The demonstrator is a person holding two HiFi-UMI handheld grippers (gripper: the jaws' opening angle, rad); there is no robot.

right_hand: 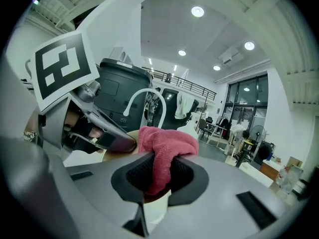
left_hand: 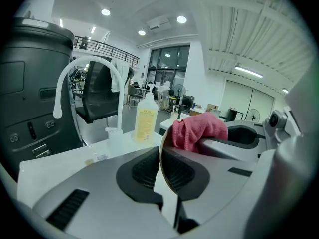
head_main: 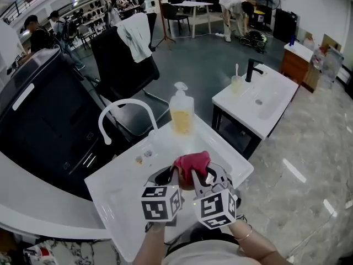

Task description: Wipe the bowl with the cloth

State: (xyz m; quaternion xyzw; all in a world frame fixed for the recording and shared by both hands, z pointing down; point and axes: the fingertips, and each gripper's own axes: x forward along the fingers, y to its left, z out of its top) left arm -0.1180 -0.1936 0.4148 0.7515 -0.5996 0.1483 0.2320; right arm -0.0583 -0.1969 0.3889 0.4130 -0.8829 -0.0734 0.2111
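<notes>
Above the counter (head_main: 124, 184), our left gripper (left_hand: 162, 169) pinched the bowl (right_hand: 119, 152) by its rim, our right gripper (right_hand: 160, 176) clamped the cloth (right_hand: 167, 141); mid-wipe, we judged, needing pressed strokes next.

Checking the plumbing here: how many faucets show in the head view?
2. A white arched faucet rises from the near white sink; a black faucet stands on the farther white sink. Others may be hidden.

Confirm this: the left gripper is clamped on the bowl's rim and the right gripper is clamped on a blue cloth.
Not quite: the cloth is pinkish red, not blue. The right gripper view shows it pinched between the right gripper fingers. The rest stands: the left gripper is clamped on the bowl rim, as the left gripper view shows.
</notes>
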